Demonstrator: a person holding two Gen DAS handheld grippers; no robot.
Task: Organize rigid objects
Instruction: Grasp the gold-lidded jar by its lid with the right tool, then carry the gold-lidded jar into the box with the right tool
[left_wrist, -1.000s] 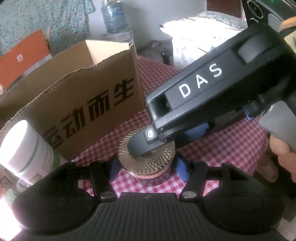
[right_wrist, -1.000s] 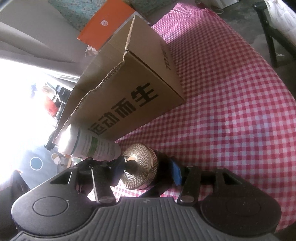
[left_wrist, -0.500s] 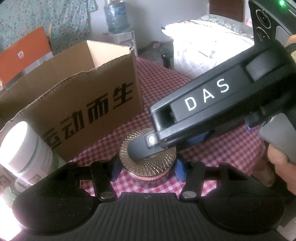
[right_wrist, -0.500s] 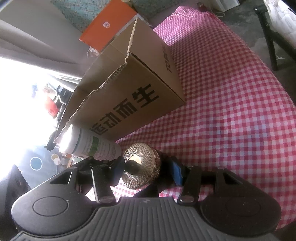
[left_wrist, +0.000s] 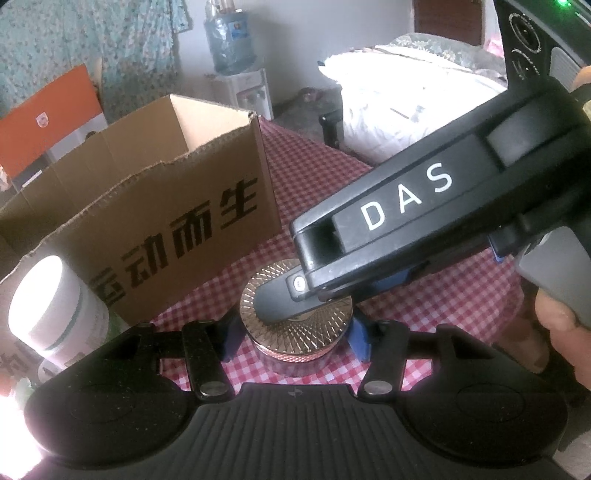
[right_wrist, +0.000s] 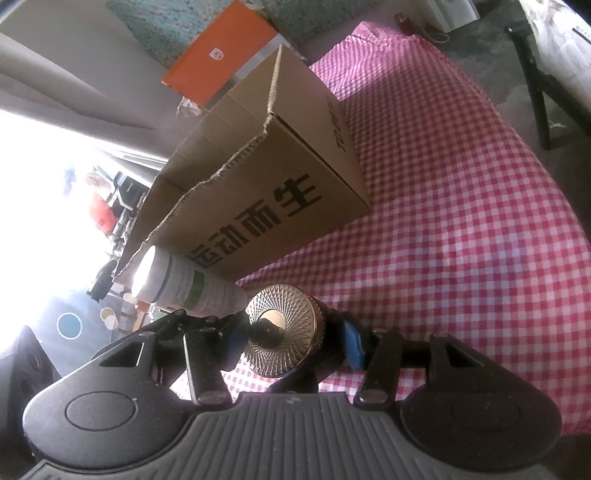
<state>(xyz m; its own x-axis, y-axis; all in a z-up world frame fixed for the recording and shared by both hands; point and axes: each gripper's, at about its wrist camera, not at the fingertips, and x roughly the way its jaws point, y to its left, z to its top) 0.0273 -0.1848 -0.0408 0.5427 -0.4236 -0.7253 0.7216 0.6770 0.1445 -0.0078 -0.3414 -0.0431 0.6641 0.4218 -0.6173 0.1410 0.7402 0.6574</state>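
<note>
Your left tongs (left_wrist: 293, 334) clamp the round gold jar with its ridged metallic lid (left_wrist: 295, 325), at the cardboard box's (left_wrist: 177, 221) five o'clock on the checked tabletop (right_wrist: 461, 221). Right tongs (right_wrist: 291, 332) seemingly pinch it too. It's rigid, slick, probably weighty: hold its sides.

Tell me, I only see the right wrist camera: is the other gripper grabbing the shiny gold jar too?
Observer: Yes. In the left wrist view the left gripper has the gold-lidded jar between its blue pads, one against each side of the jar.
Operator: Can the jar go in the box? Is it open on top?
Observer: It is open. The left wrist view looks over the torn front edge of the cardboard box and shows its pale inner wall. Its floor is hidden.
</note>
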